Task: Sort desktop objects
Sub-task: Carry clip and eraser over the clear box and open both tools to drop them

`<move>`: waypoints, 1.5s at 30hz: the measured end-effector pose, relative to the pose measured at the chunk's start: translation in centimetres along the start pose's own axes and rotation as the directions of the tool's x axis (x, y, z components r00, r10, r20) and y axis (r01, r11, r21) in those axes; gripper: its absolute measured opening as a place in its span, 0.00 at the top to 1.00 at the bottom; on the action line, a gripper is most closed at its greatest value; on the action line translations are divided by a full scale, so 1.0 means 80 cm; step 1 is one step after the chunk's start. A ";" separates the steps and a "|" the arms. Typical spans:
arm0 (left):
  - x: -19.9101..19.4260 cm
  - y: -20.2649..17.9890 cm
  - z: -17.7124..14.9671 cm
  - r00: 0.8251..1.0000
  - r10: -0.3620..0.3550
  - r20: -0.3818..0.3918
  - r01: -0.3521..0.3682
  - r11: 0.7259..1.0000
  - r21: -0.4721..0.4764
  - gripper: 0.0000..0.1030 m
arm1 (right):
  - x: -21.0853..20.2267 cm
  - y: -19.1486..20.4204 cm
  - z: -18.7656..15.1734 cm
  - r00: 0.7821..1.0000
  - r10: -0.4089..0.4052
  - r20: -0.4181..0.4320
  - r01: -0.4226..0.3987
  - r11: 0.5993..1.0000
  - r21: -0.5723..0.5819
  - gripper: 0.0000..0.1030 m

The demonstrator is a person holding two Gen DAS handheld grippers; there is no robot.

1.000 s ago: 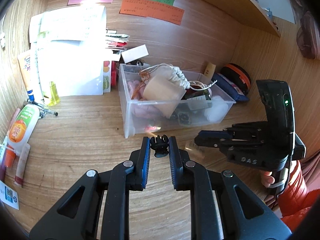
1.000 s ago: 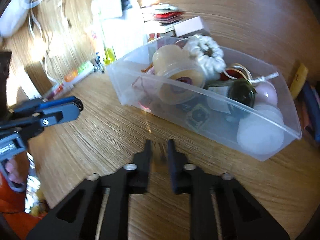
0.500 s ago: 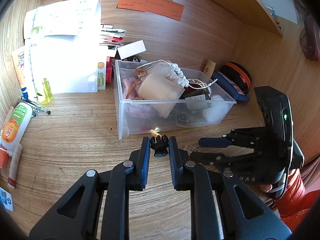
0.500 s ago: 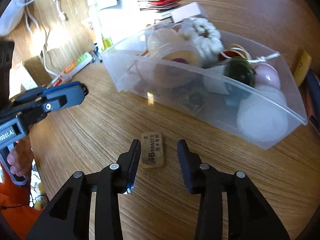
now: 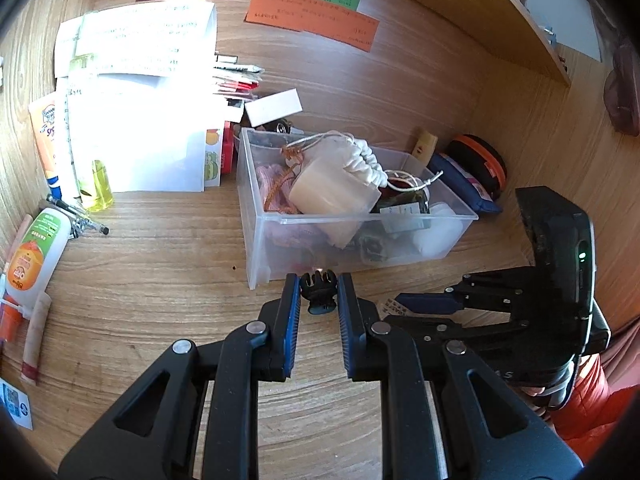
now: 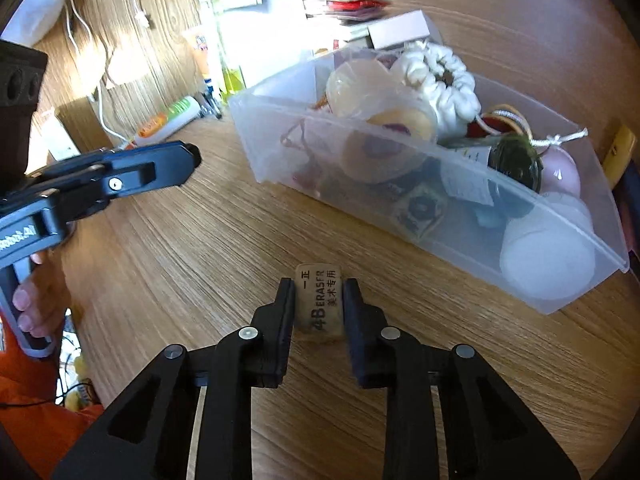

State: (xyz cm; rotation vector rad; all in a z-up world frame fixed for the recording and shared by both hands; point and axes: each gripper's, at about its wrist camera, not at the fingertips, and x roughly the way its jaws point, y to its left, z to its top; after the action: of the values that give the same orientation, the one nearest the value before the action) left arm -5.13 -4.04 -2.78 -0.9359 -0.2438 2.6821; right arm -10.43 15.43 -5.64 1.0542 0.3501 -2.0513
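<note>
The left gripper point(image 5: 318, 294) is clamped on a small black hair clip point(image 5: 319, 291), held just in front of the bin point(image 5: 260, 240). The right gripper point(image 6: 318, 300) has its fingers closed against both sides of the eraser point(image 6: 320, 304), which lies on the desk point(image 6: 180, 260). The bin stands ahead and to the right of that gripper, apart from the eraser.

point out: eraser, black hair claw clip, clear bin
eraser point(image 6: 322, 304): right wrist view, printed top face.
black hair claw clip point(image 5: 318, 291): left wrist view, clip body.
clear bin point(image 5: 340, 258): left wrist view, front wall.
</note>
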 end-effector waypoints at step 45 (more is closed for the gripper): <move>0.066 0.015 0.062 1.000 0.007 0.009 -0.008 1.000 0.013 0.83 | -0.041 -0.063 0.073 0.976 -0.039 0.216 0.012 0.992 0.125 0.74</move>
State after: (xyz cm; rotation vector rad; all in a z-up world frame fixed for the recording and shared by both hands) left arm -12.50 -3.77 -2.30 -0.9228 -0.2250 2.6921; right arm -16.38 17.20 0.01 0.8879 0.1271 -2.2099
